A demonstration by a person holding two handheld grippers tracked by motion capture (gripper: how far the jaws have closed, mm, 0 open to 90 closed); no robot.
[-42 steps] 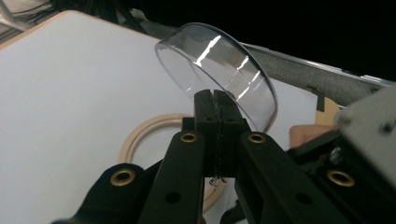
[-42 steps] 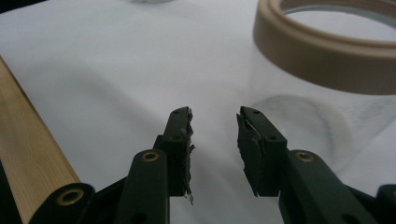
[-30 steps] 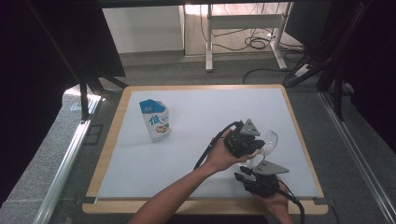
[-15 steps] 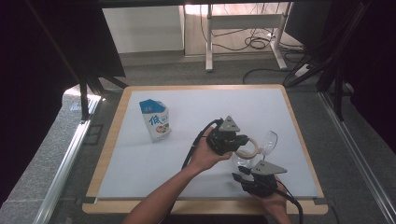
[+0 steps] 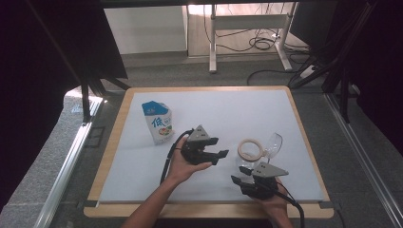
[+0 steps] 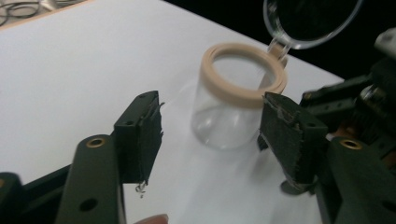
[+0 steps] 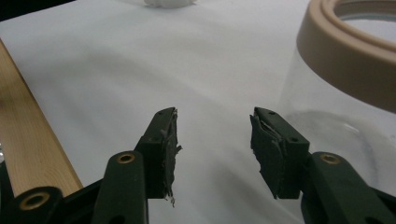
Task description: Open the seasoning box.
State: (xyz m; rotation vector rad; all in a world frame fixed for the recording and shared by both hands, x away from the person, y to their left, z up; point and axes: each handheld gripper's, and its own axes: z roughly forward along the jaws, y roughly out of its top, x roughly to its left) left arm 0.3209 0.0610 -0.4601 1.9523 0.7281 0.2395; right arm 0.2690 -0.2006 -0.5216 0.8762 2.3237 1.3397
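Observation:
A clear jar [image 5: 248,154] with a beige rim stands on the white mat, its clear hinged lid [image 5: 274,141] flipped open to the right. My left gripper [image 5: 219,148] hovers just left of the jar and points at it. Its jaws have just been opening and nothing is between them. In the left gripper view the jar [image 6: 233,107] stands just beyond the open gripper [image 6: 210,126]. My right gripper [image 5: 238,174] sits in front of the jar. Its jaws have also been opening, with nothing between them. In the right gripper view the jar [image 7: 345,93] is to the right of the gripper [image 7: 212,144].
A blue and white carton [image 5: 159,122] stands at the mat's left. The white mat [image 5: 228,109] lies on a wooden board [image 5: 114,142] whose edge [image 7: 28,154] runs close by the right gripper. Cables and desk legs lie on the floor beyond.
My left gripper has pulled away leftward from the jar, and its jaws have opened. The right gripper has stayed in place with its jaws a little wider.

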